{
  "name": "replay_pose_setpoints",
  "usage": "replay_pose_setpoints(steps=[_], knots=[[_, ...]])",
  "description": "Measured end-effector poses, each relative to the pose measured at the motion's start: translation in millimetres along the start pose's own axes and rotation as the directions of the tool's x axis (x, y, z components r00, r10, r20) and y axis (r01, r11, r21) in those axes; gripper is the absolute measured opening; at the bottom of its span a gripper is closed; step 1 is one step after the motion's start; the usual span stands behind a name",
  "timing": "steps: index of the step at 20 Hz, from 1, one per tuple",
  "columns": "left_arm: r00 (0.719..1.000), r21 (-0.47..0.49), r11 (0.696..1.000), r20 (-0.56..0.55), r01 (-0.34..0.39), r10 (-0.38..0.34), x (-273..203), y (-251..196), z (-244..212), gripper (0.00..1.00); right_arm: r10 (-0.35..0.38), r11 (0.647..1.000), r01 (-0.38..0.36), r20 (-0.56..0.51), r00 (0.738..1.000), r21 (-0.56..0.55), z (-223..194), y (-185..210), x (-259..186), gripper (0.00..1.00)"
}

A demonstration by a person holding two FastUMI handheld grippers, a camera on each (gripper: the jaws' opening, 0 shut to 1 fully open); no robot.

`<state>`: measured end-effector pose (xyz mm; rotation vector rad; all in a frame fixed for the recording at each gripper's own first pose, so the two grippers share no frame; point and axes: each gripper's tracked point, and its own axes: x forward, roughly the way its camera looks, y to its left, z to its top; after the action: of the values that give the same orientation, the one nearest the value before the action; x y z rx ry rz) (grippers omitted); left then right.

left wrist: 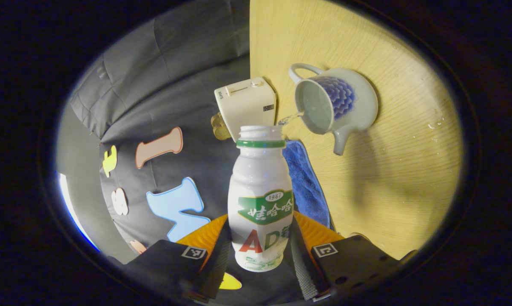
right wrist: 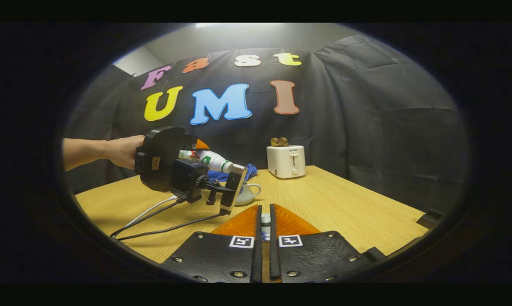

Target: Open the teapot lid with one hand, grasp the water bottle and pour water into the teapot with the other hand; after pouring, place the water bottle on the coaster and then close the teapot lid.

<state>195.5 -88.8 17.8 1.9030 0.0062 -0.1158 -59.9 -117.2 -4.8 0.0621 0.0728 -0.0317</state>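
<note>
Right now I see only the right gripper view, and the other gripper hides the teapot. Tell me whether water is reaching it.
Observer: Yes. In the left gripper view a thin stream runs from the bottle, held in the left tongs, into the open teapot.
Operator: Check the table for spills.
Observer: A few small specks, perhaps droplets, lie on the table beyond the teapot.

I'm seeing the water bottle (left wrist: 260, 199) sitting between the left gripper (left wrist: 260, 255) fingers, tipped over the teapot (left wrist: 334, 104) on the table (left wrist: 400, 178). Toaster (right wrist: 285, 160) is standing behind the teapot (cloth (left wrist: 305, 180) lying between them, near the back edge).
</note>
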Motion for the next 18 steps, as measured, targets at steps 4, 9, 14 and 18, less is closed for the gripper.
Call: replay_pose_setpoints(steps=[4,9,14,18], knots=[[1.000,0.033,0.999,0.004,-0.007,0.006,0.7,0.5,-0.5,0.76,-0.005,1.000,0.005,0.000,1.000,-0.004,-1.8,-1.0,0.0,0.07],[1.000,0.062,0.998,0.016,-0.013,0.012,-1.3,2.2,3.6,0.76,-0.007,1.000,0.007,0.003,1.000,-0.008,-0.6,-1.4,-0.3,0.07],[1.000,0.103,0.995,0.020,-0.010,0.008,-3.5,3.9,6.8,0.76,-0.010,1.000,0.010,0.003,1.000,-0.004,-1.1,-3.4,-1.2,0.07],[1.000,0.141,0.990,0.022,-0.008,0.005,-4.7,4.3,8.7,0.76,-0.008,1.000,0.008,0.003,1.000,0.003,-2.2,-3.9,-1.4,0.07]])
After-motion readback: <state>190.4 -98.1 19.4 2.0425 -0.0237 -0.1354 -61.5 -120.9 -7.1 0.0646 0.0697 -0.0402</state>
